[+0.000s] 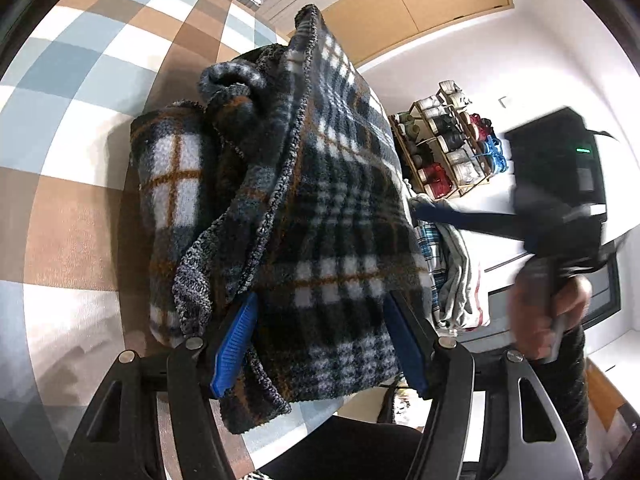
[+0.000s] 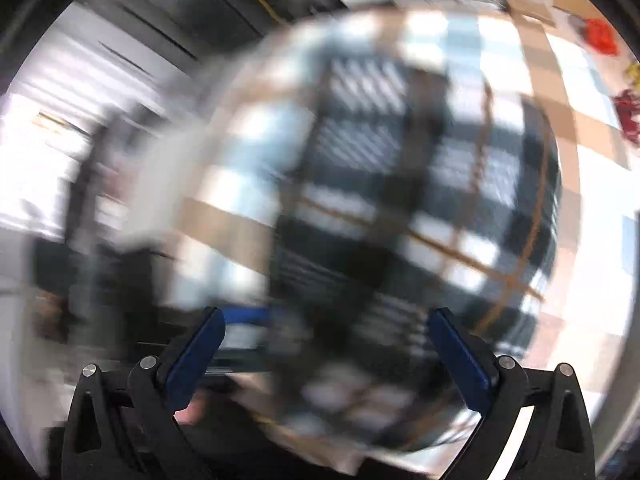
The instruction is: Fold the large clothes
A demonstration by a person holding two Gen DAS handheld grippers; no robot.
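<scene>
A: Status of the garment?

B: One plaid fleece garment (image 1: 328, 216), bundled in thick folds, lies on the round worktop (image 1: 80, 240) with its checked cloth. The left gripper (image 1: 320, 344) has its jaws clamped on a bulky fold at the near edge.

A: Right gripper?

B: The right gripper (image 2: 328, 360) has its jaws apart and nothing between them; its view is heavily blurred, and the garment lies ahead of it.

A: Step in hand?

B: Judged mid-fold. The next move calls for the right gripper to seize a free edge while the left one holds.

A: Other items?

B: One pile of folded clothes (image 1: 452, 276) just beside the garment; one shoe rack (image 1: 448, 144) beyond.
</scene>
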